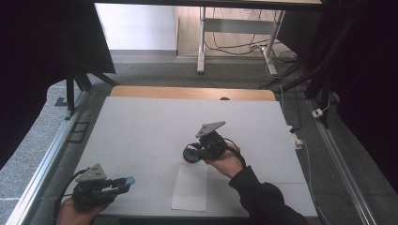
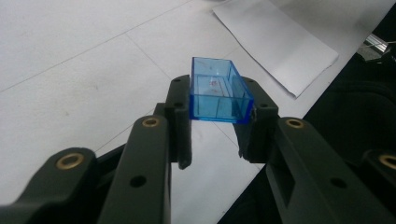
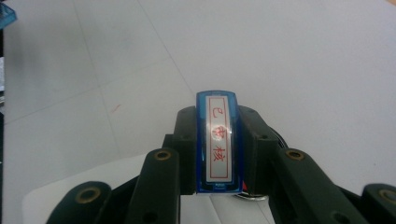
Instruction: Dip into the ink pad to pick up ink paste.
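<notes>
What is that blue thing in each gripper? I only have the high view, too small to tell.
Observer: The left gripper is shut on a clear blue plastic cap, a hollow rectangular shell, open side up.
Operator: And the right one?
Observer: The right gripper is shut on a blue rectangular stamp; its white face carries red characters in a red frame.
Operator: Is the stamp over the paper?
Observer: In the right gripper view, part of the white sheet of paper lies below the jaws, at the bottom left.
Operator: Any ink on the table?
Observer: One small red mark shows on the white tabletop, left of the stamp.
</notes>
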`<act>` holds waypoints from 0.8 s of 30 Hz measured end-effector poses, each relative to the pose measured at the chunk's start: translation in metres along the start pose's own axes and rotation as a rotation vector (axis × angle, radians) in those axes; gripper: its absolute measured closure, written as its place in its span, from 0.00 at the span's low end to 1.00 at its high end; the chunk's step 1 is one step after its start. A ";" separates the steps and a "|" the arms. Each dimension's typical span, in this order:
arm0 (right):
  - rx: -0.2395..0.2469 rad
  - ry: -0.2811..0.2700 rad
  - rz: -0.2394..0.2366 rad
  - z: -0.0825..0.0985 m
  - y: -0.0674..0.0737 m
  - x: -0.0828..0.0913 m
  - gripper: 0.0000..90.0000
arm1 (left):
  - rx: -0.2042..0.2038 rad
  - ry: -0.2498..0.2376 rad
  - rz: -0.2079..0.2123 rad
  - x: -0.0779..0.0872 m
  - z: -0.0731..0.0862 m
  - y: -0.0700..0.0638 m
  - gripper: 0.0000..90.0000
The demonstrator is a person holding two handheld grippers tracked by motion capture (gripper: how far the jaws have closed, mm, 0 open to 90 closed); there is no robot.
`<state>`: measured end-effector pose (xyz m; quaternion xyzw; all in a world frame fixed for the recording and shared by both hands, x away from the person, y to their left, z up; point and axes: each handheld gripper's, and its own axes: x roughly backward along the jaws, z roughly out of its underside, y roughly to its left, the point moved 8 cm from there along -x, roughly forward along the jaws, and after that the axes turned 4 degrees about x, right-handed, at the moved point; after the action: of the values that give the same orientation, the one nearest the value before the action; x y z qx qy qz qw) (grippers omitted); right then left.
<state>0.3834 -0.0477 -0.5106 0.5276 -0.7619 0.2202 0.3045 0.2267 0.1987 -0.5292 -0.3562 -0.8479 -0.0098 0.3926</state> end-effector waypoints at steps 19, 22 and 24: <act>0.034 -0.050 -0.035 0.000 0.023 0.031 0.79 | -0.005 0.000 0.012 0.000 0.000 -0.001 0.76; 0.029 -0.064 -0.039 0.003 0.026 0.036 0.79 | -0.008 0.002 0.012 0.000 0.000 -0.001 0.76; 0.027 -0.062 -0.042 0.005 0.028 0.039 0.79 | -0.007 0.002 0.014 0.000 0.000 -0.001 0.76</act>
<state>0.3460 -0.0676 -0.4878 0.5541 -0.7566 0.2075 0.2783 0.2258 0.1978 -0.5291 -0.3636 -0.8450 -0.0103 0.3920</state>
